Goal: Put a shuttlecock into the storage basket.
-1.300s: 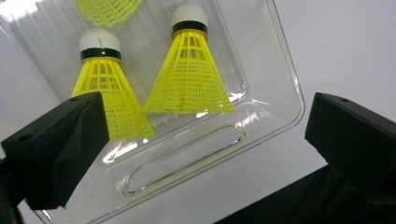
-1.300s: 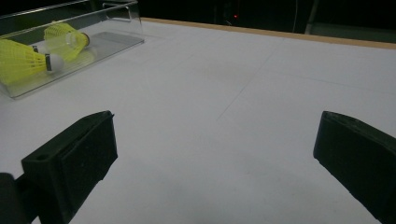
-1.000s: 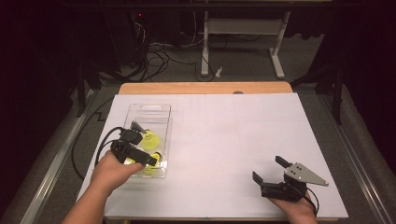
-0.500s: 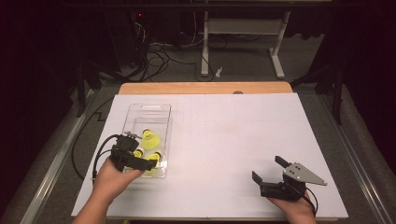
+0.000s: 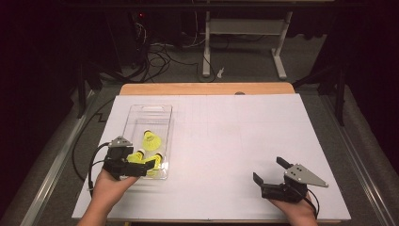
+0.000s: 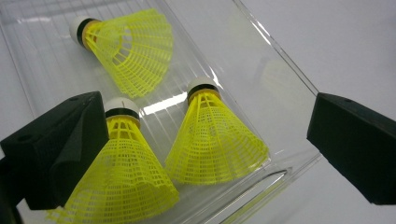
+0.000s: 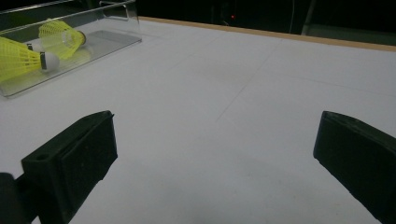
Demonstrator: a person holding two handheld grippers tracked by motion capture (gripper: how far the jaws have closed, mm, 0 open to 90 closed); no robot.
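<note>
Three yellow shuttlecocks lie in a clear plastic tray (image 5: 149,113) on the left half of the white worktop (image 5: 226,136). From the high view they read as small yellow shapes bunched at the tray's near end, with the left gripper (image 5: 141,167) over that end and its fingers partly covering them. The left gripper view sorts them out: the far shuttlecock (image 6: 128,46) lies on its side with its white cork toward the upper left, the middle shuttlecock (image 6: 212,135) lies with its cork away from the camera and its skirt near the tray's wall, and the near shuttlecock (image 6: 116,172) lies just beside the left finger (image 6: 60,149), its skirt passing in front of that finger's pad. Whether pad and skirt touch cannot be told. That view also shows the left gripper's fingers spread wide apart, with the near and middle shuttlecocks between them and nothing clamped.

At the worktop's near right, well apart from the tray, the right gripper (image 5: 270,172) rests in a hand, a grey three-cornered plate on top. The right gripper view shows its fingers (image 7: 74,163) open wide over bare white surface, holding nothing, and gives a low side look at the tray far off at upper left, where two shuttlecocks lie on their sides.
</note>
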